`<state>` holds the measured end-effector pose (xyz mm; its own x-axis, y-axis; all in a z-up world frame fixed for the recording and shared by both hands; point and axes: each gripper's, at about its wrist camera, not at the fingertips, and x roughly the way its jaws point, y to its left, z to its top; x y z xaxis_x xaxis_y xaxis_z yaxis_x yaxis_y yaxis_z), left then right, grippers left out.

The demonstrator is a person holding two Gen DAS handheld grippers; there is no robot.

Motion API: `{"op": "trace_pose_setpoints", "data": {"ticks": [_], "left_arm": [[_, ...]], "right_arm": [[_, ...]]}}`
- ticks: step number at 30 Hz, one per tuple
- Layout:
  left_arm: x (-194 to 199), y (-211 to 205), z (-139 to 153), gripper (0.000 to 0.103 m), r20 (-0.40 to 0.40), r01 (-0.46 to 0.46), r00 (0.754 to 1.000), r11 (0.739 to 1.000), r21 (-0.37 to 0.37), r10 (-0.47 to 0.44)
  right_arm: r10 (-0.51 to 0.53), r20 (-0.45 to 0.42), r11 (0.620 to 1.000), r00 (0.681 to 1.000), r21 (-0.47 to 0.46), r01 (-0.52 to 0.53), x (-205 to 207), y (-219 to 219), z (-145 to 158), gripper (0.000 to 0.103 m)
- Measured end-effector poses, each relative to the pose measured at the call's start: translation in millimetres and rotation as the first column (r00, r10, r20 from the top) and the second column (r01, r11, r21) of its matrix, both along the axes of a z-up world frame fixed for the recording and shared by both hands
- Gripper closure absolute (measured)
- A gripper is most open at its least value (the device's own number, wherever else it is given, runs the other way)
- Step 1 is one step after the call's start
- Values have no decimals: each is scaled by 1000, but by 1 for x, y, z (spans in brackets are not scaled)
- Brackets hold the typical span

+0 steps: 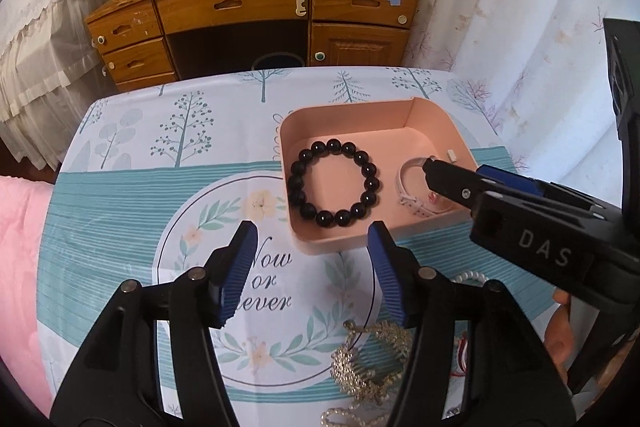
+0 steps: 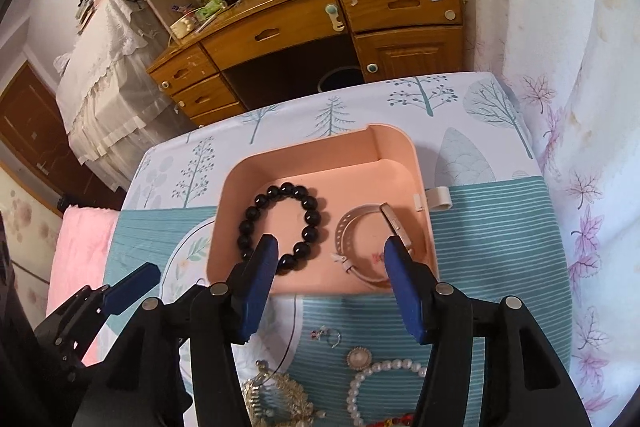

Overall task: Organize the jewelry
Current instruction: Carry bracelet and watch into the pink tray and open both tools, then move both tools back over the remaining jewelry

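Two pieces, the black bead bracelet (image 2: 282, 227) and white watch (image 2: 366, 243), lie in our pink tray (image 2: 396, 147), so with left gripper (image 1: 312, 267) and right gripper (image 2: 332, 283) both open and empty, we judge the pearl bracelet (image 2: 380, 383) on the tablecloth (image 2: 480, 247) needs grasping next.

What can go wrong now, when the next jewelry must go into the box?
1. The right gripper hangs open just above the watch; a finger might catch the strap.
2. The comb and pearls lie close together and may tangle.
3. The box looks light and might slide if bumped.
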<state>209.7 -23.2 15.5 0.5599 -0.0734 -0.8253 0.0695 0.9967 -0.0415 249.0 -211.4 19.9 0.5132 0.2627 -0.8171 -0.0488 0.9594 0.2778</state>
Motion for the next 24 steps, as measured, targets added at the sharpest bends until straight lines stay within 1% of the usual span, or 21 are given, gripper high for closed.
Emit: {"op": "trace_pose_setpoints", "data": {"ticks": [8,14,24], "left_arm": [[-16,2,10,48,15,-1,1000,1000,4,1],[-29,-1,17,48,27,7,1000,1000,25,-8],[-55,4,24,48,29,-1,1000,1000,26,0]], "right_arm": [[44,14,999,999,-19,-44,-26,5,12,47],[55,41,997,998,-59,-53,-46,7,23,47],[71,63,996,996,-63,-67,-80,3,38,47]]}}
